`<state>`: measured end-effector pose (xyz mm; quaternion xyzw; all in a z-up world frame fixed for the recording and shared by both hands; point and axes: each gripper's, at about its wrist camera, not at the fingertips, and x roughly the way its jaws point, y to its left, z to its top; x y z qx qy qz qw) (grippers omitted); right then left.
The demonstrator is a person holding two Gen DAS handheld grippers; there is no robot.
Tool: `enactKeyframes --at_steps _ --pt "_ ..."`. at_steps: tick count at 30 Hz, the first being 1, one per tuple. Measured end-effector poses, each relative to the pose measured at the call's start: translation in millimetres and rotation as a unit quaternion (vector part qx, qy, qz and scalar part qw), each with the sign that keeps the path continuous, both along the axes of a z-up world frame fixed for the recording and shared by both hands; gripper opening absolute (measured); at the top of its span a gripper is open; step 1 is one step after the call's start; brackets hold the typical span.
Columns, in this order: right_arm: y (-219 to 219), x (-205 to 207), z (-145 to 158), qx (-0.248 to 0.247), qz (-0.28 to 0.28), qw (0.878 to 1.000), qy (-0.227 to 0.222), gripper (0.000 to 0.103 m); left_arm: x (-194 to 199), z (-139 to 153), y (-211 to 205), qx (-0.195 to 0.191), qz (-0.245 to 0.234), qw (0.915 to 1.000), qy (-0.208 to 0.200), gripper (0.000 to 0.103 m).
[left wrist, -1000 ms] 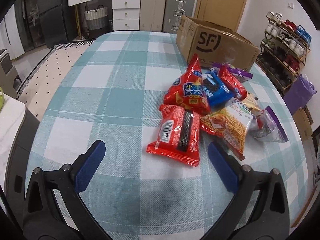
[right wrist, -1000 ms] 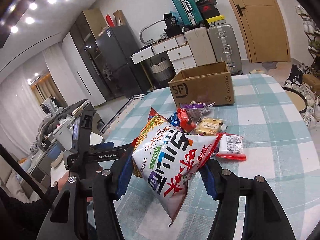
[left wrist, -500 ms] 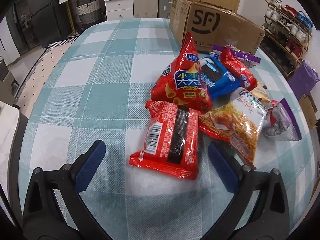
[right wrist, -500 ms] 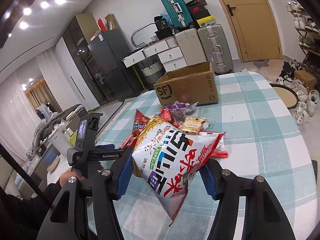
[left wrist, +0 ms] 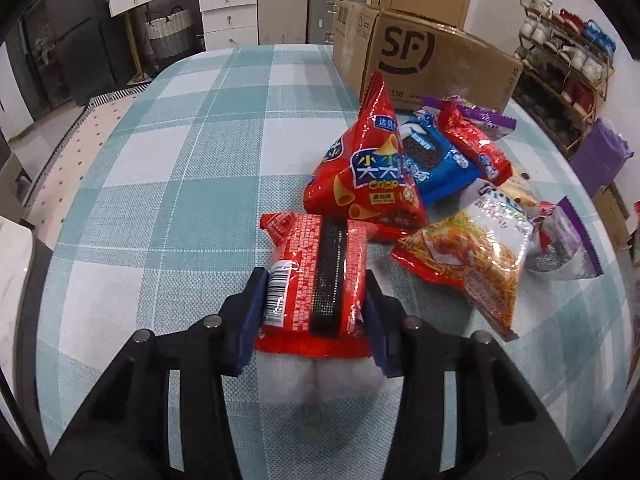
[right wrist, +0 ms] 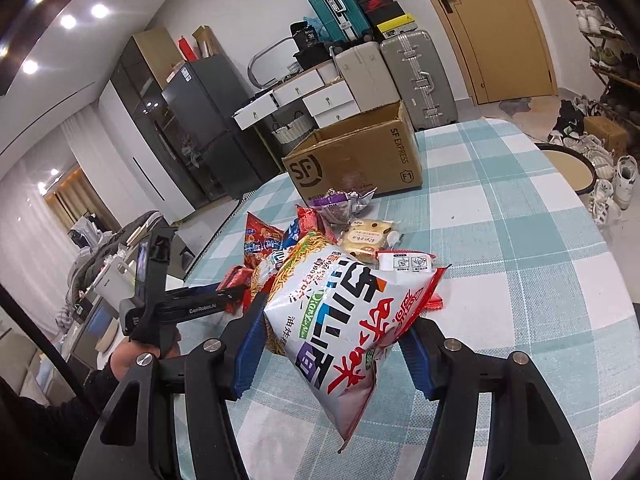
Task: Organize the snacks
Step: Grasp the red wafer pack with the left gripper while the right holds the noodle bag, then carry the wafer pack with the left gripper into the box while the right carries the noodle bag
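A pile of snack packs lies on the checked tablecloth (left wrist: 160, 160) in front of an open cardboard box (left wrist: 440, 60). The nearest pack is a red packet with a black stripe (left wrist: 320, 240). My left gripper (left wrist: 315, 292) has its jaws closing on it, and the blue pads press its two sides. In the right wrist view my right gripper (right wrist: 336, 320) is shut on a white noodle-snack bag (right wrist: 344, 280), held tilted above the table. My left gripper (right wrist: 224, 296) also shows there, low at the left by the pile. The box (right wrist: 352, 160) stands behind the pile.
The pile holds a red crisp bag (left wrist: 364, 172), a blue cookie pack (left wrist: 432, 160), an orange noodle bag (left wrist: 468, 256) and a purple pack (left wrist: 560, 244). Shoe racks stand to the right of the table, with drawers and suitcases behind it. A person's hand (right wrist: 128, 360) holds the left gripper.
My left gripper came forward and down over the red striped packet and closed from wide open onto it. My right gripper, still holding the white bag, shifted a little lower.
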<state>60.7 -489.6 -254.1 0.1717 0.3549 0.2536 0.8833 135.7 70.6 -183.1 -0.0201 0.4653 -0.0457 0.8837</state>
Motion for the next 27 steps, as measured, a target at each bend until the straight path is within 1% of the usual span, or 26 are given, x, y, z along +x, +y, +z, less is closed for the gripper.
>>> enactKeyframes --at_steps 5,8,14,17,20,23,27 --pt "4 0 2 0.002 0.003 1.000 -0.004 0.061 -12 6 4 -0.008 -0.003 1.0000 -0.002 0.042" --pt "6 -2 6 0.001 0.005 1.000 -0.012 0.062 -23 13 5 -0.009 -0.002 0.9999 -0.013 0.042" --pt "15 -13 17 0.000 0.013 1.000 -0.028 0.062 -45 24 4 -0.018 -0.001 0.9995 -0.024 0.042" --pt "15 -22 24 0.003 0.011 0.999 -0.042 0.061 -60 36 0 -0.013 -0.004 0.9991 -0.039 0.042" --pt "18 -28 31 0.000 0.013 0.999 -0.047 0.062 -75 50 -3 -0.016 -0.008 0.9983 -0.056 0.042" --pt "19 -34 37 0.003 0.014 0.998 -0.053 0.062 -89 65 -11 0.001 -0.015 0.9973 -0.072 0.042" --pt "20 -42 43 0.001 0.013 0.998 -0.060 0.062 -106 85 -19 0.004 -0.029 0.9952 -0.094 0.042"
